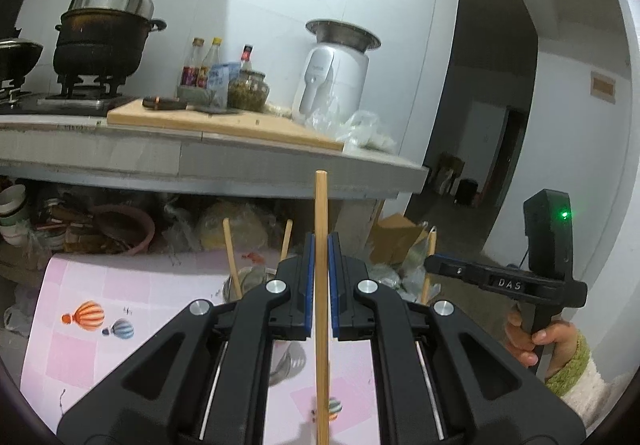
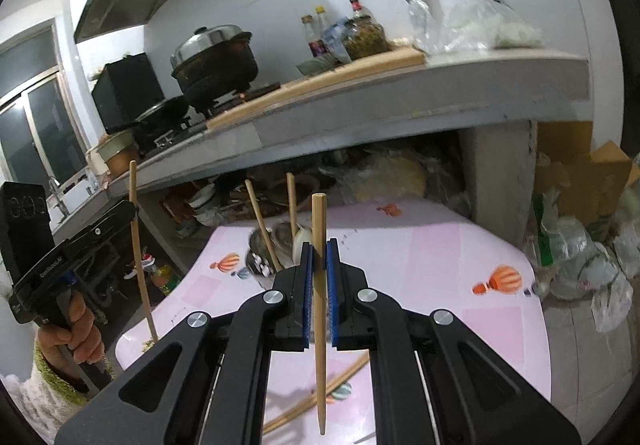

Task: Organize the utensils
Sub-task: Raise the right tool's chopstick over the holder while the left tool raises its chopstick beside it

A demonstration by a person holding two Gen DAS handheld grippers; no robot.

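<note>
Cluttered kitchen: grey counter with stove and pots behind, pink balloon-print worktop below both tongs.

Left tongs clamped on one upright chopstick; right tongs clamped on another chopstick, also upright. Both sticks are clear of the worktop.

Metal cup sits just ahead of the right tongs, two chopsticks already leaning in it. Likely step: drop both held sticks in there. Keep the grip tight, stay vertical, get the lower tip over the rim before releasing, one side at a time so the tongs don't clash.

Right view only: loose chopsticks lying on the worktop under the tongs, still to collect. Left view only shows the right hand on its handle; the cup is mostly hidden behind the left tongs.
</note>
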